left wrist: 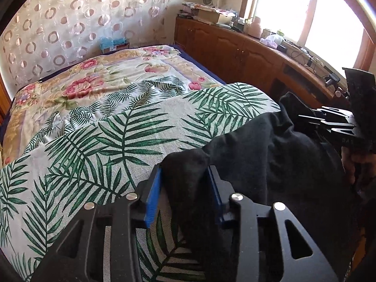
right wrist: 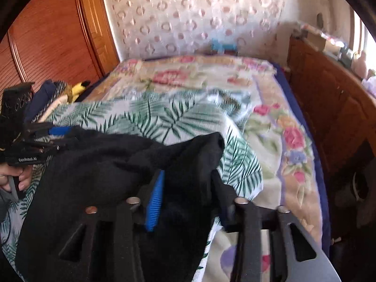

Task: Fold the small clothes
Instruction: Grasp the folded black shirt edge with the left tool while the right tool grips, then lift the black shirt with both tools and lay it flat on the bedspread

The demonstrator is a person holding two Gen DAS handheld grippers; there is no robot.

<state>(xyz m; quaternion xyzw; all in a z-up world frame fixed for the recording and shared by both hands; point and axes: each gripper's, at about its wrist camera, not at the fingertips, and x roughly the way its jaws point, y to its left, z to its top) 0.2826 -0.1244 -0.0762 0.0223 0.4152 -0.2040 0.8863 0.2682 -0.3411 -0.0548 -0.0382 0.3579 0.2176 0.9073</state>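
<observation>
black cloth (left wrist: 258,155), a soft matte garment with rumpled folds, hangs between both tools above the palm-leaf sheet (left wrist: 112,141). left of the garment's middle, the left gripper (left wrist: 185,197) has a bunched corner pinched between its blue pads (left wrist: 154,199). the cloth sags and drapes down toward the sheet. right of the middle, the right gripper (right wrist: 185,195) clamps another dark fold, one blue pad (right wrist: 156,202) showing. beyond the sheet lies a floral bedspread (right wrist: 289,141), with a wooden cabinet (left wrist: 235,49) to the right.
</observation>
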